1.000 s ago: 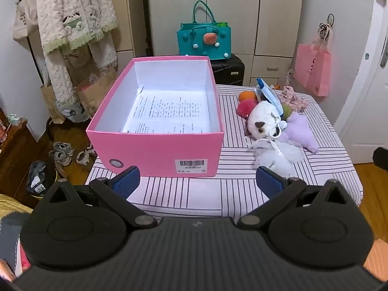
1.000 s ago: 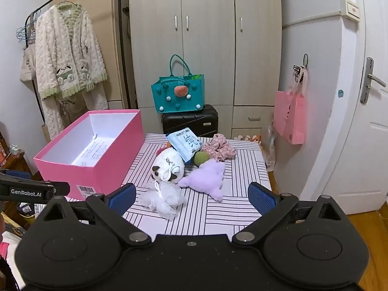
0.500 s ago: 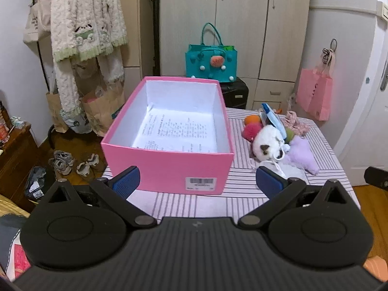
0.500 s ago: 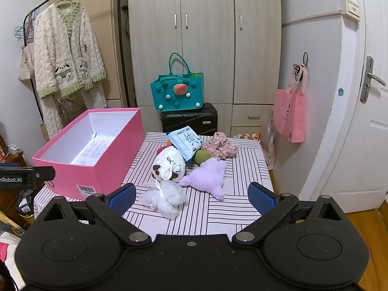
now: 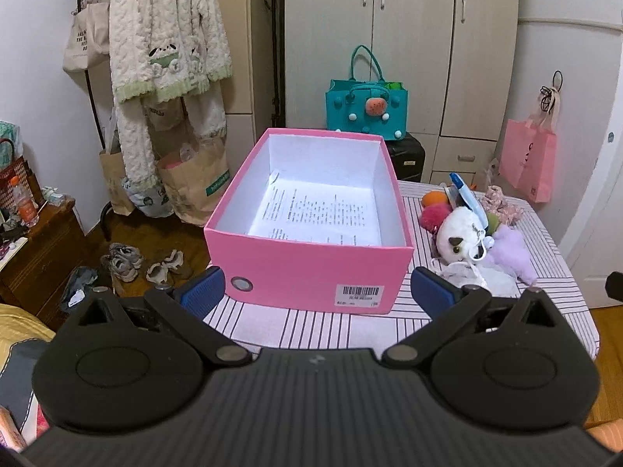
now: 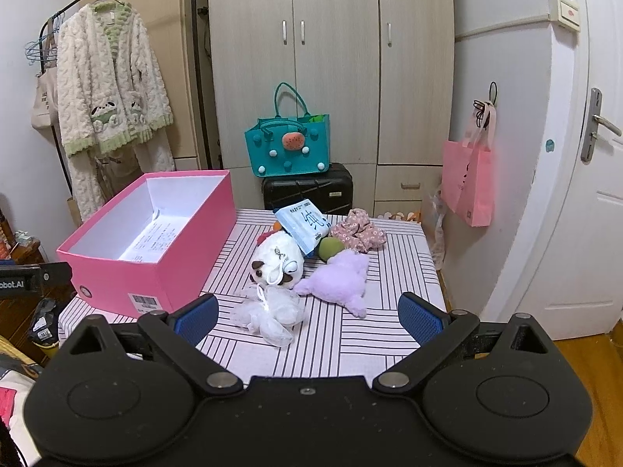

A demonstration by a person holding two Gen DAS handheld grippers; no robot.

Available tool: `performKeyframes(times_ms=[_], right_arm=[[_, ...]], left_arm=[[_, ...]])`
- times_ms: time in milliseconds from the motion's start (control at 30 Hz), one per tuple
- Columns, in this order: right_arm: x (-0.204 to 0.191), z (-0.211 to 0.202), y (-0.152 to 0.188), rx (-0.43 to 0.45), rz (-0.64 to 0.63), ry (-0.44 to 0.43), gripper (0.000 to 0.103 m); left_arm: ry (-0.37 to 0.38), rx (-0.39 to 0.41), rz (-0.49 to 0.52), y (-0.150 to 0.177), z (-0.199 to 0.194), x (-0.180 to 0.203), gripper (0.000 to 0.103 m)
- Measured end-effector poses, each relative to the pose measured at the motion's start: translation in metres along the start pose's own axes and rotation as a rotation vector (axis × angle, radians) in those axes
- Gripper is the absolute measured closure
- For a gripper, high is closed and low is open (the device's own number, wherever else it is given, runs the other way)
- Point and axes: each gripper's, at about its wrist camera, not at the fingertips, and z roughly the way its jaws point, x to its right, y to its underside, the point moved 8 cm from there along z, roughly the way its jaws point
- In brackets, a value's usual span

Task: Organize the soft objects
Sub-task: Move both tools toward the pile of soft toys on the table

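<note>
An open pink box [image 5: 311,268] [image 6: 155,272] with a printed sheet inside stands on the left of a striped table [image 6: 350,342]. Right of it lies a pile of soft things: a white plush [image 6: 278,258] [image 5: 461,233], a purple plush [image 6: 342,284] [image 5: 510,249], a white mesh pouf [image 6: 268,311], a green ball [image 6: 331,248], a floral scrunchie [image 6: 360,229], a blue tissue pack [image 6: 305,227], and pink and orange balls [image 5: 434,214]. My left gripper [image 5: 317,297] is open and empty before the box. My right gripper [image 6: 307,321] is open and empty before the pile.
A teal bag [image 6: 288,148] sits on a black suitcase [image 6: 307,190] behind the table. A pink bag [image 6: 467,183] hangs on the right wall beside a door. A robe [image 5: 163,58], paper bags and shoes [image 5: 144,262] are at the left.
My left gripper has pulled back and tilted up, so the box looks smaller and more of the room shows. The right gripper has barely moved. Nothing on the table has moved.
</note>
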Motion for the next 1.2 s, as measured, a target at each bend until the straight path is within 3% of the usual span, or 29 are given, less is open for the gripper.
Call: performKeyframes(times_ms=[367, 600, 1000, 1200], right_arm=[[0.006, 0.0, 0.003, 0.002, 0.009, 0.034, 0.003], [0.014, -0.002, 0.004, 0.028, -0.001, 0.132, 0.003], [0.006, -0.007, 0.007, 0.019, -0.023, 0.098, 0.003], [0.002, -0.025, -0.006, 0.054, -0.104, 0.024, 0.003]], left_arm=[[-0.043, -0.011, 0.037, 0.005, 0.006, 0.0, 0.0], [-0.071, -0.018, 0.049, 0.006, 0.01, -0.001, 0.0], [-0.068, -0.034, 0.056, 0.007, 0.01, -0.001, 0.0], [-0.02, -0.039, 0.122, -0.002, 0.005, 0.013, 0.0]])
